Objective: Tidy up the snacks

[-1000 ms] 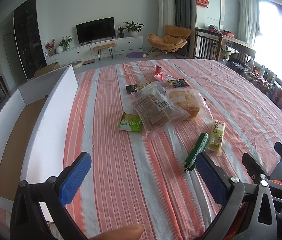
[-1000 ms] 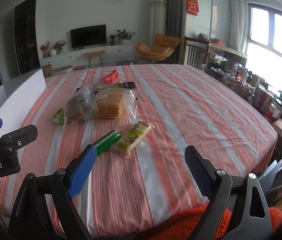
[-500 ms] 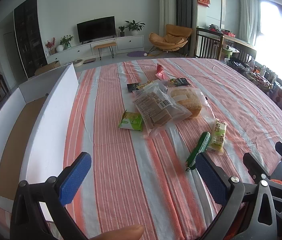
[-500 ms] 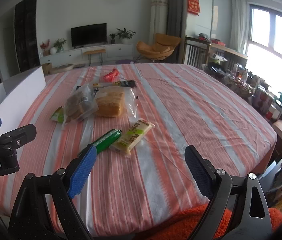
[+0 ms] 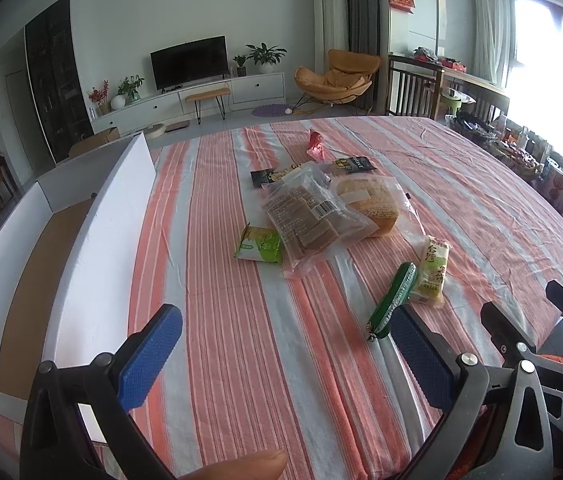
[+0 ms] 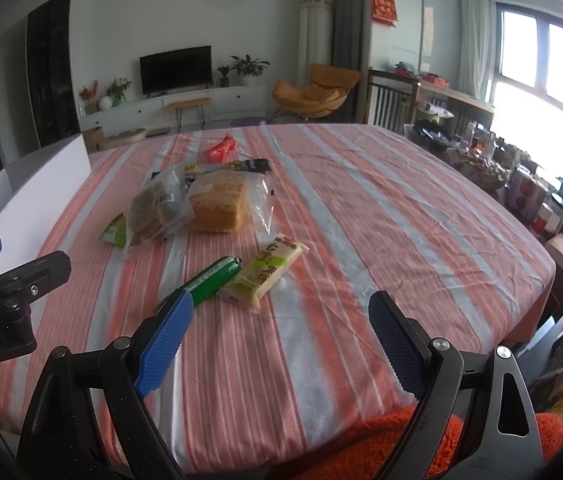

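Note:
Snacks lie on the striped tablecloth (image 5: 221, 280): a green stick pack (image 5: 392, 299) (image 6: 213, 276), a pale rice-cake pack (image 5: 432, 269) (image 6: 265, 272), a bagged bread loaf (image 5: 373, 204) (image 6: 219, 208), a clear bag of brown biscuits (image 5: 309, 220) (image 6: 157, 208), a small green packet (image 5: 259, 245) (image 6: 115, 232), dark bars (image 5: 351, 165) (image 6: 247, 166) and a red wrapper (image 5: 315, 146) (image 6: 221, 149). My left gripper (image 5: 285, 354) is open and empty, near the table's front. My right gripper (image 6: 281, 340) is open and empty, just short of the green stick.
A white cardboard box (image 5: 97, 232) with a brown floor stands open at the table's left edge; it also shows in the right wrist view (image 6: 41, 184). The left gripper's body (image 6: 1, 300) is at the right view's left. Chairs and cluttered shelves (image 6: 521, 184) flank the right.
Both grippers have moved slightly forward toward the snacks, which sit a little lower and larger in view. Both stay open. No snack has moved.

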A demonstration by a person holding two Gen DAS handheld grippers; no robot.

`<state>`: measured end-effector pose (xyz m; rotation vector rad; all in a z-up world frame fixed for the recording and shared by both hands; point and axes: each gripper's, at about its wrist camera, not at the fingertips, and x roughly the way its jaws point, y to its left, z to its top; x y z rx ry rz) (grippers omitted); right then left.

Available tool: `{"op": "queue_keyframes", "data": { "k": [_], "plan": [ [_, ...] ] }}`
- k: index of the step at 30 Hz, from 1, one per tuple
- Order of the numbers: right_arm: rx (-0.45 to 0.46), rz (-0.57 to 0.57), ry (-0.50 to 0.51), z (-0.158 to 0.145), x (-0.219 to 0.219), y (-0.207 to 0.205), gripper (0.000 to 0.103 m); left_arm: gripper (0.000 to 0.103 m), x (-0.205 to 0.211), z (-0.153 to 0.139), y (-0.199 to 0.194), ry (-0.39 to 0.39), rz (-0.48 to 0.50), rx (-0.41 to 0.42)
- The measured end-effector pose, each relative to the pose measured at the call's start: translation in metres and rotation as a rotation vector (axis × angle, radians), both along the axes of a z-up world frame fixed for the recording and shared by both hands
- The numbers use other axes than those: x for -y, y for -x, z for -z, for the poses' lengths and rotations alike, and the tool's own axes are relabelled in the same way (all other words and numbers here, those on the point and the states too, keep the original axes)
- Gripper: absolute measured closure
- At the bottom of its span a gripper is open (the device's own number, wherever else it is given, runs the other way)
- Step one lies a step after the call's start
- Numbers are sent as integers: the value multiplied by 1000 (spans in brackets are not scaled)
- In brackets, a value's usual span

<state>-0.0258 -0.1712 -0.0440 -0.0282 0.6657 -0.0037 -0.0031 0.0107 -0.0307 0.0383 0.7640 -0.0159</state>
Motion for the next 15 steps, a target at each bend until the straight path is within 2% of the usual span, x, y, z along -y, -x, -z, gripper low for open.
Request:
{"op": "queue_keyframes", "data": {
  "k": [15],
  "plan": [
    [-37,18,-22,5,6,-7,11,0,-5,19,-10,-6,-15,-63]
  ]
}}
